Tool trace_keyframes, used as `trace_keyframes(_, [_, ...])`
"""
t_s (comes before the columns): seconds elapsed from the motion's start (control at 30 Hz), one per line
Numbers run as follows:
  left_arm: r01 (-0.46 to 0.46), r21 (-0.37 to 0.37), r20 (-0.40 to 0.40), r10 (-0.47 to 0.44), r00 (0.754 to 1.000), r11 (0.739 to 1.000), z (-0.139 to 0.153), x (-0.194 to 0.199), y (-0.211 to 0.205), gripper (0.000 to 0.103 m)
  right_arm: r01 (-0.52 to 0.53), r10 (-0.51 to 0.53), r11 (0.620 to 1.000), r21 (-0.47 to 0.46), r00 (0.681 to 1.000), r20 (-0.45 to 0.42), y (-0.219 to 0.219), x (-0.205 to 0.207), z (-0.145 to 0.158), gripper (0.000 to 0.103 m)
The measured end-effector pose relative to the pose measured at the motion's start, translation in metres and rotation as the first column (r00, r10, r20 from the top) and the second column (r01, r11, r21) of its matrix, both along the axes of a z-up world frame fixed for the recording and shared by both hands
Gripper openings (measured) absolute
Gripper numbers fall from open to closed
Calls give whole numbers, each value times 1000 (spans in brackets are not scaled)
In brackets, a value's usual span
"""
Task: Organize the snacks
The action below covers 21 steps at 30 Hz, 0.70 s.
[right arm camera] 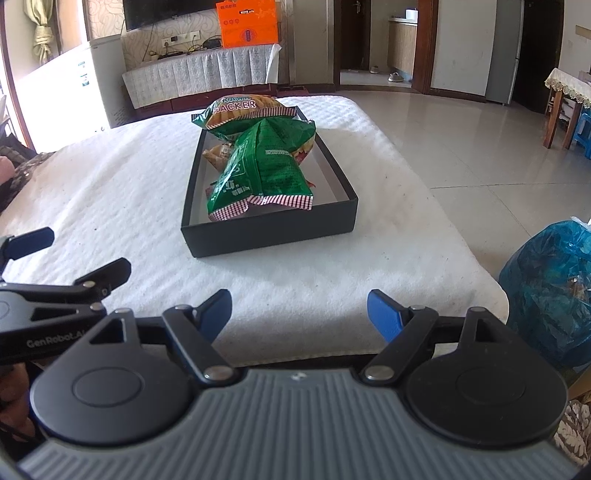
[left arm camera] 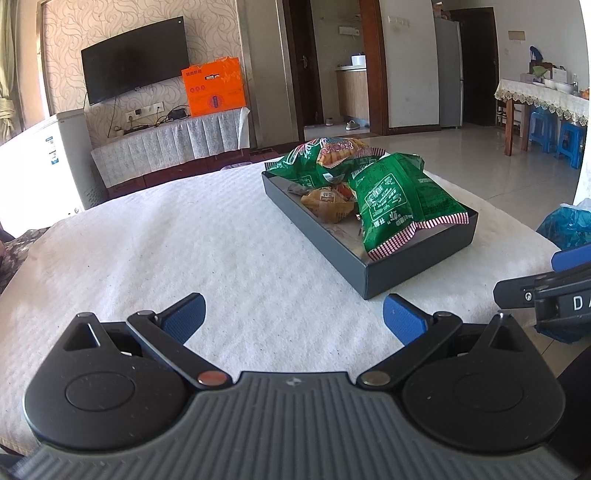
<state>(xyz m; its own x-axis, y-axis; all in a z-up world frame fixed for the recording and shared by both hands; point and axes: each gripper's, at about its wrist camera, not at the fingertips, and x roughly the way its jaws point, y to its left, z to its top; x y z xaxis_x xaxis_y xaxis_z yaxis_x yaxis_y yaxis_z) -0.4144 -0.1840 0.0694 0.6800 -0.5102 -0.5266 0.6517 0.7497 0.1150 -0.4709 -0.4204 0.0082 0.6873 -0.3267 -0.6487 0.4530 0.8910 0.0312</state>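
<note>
Patterned beige wallpaper [left arm camera: 122, 29] backed a dark wall-mounted television [left arm camera: 135, 59]. Below it stood a cloth-draped cabinet [left arm camera: 173, 142] bearing an orange box [left arm camera: 214, 88]. Glossy pale floor tiles [left arm camera: 480, 162] caught daylight; blue stools [left arm camera: 554, 134] sat under a lace-covered table [left arm camera: 539, 98].

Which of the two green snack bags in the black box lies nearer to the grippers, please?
The green bag showing its printed back, its checkered seam toward the grippers. The prawn cracker bag sits at the black box's far end.
</note>
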Motion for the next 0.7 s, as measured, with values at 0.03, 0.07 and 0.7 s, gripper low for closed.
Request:
trace_keyframes(0.03, [0,1,0,0,1000,1000,0,0,0,103,0,0,1000,0,1000,0,0,0,0,82])
trace_keyframes(0.07, [0,2,-1,0,1000,1000,0,0,0,103,-1,1,1000,0,1000,-1,0,0,0,82])
trace_keyframes(0.7, [4,4,-3,-4,1000,1000,-1,0,-1,103,-2,2,1000,0,1000,-4,0,1,-1,82])
